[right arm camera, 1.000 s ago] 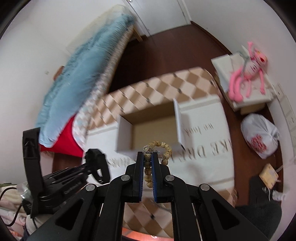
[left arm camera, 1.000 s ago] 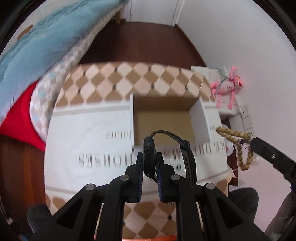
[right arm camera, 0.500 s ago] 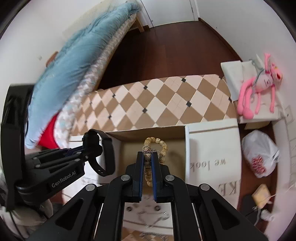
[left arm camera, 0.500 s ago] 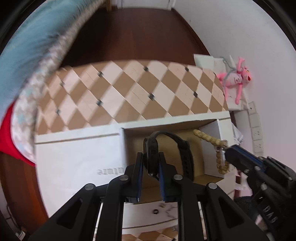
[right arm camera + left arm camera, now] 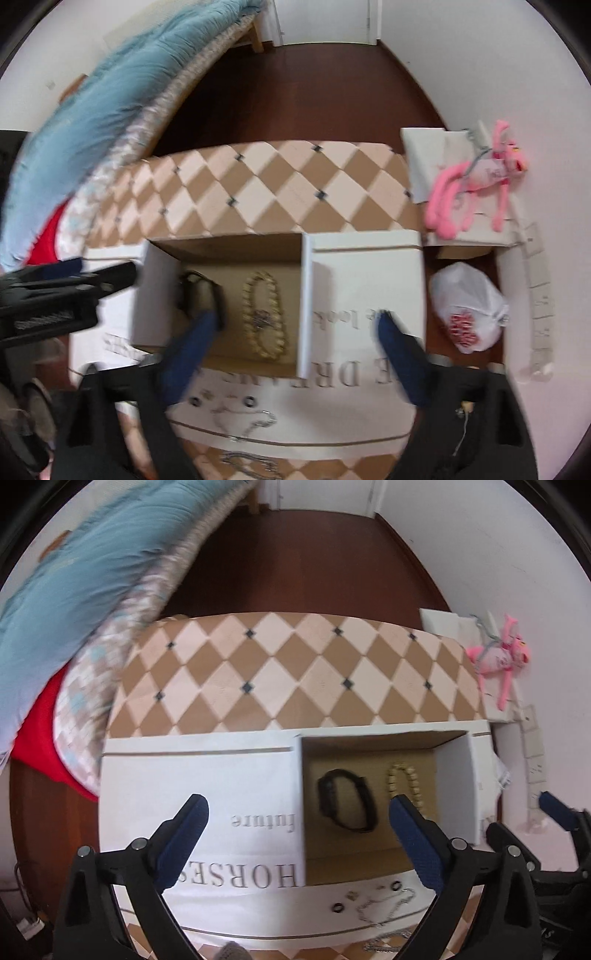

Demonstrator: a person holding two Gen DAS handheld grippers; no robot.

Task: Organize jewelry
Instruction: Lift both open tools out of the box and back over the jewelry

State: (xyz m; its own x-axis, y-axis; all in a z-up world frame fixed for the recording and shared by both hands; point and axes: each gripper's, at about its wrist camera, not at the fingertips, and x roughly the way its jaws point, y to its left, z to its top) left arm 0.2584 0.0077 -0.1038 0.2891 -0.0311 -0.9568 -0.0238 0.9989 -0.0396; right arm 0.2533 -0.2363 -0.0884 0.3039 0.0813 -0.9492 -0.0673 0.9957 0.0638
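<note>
A black wristband (image 5: 347, 800) and a beaded bracelet (image 5: 405, 784) lie side by side on the brown floor of an open cardboard box (image 5: 453, 775). They also show in the right wrist view: the wristband (image 5: 201, 295) and the bracelet (image 5: 264, 319). My left gripper (image 5: 297, 818) is open and empty above the box's left flap. My right gripper (image 5: 295, 332) is open and empty above the box. Small rings (image 5: 337, 907) and a silver chain (image 5: 384, 904) lie on the white flap in front of the box.
The box sits on a diamond-patterned table (image 5: 295, 672). A blue quilt and bedding (image 5: 74, 590) are to the left. A pink plush toy (image 5: 476, 181) and a white plastic bag (image 5: 467, 306) lie to the right by the wall.
Both grippers have opened and let go. The wristband and the bracelet now lie in the box, and both grippers have drawn back above it.
</note>
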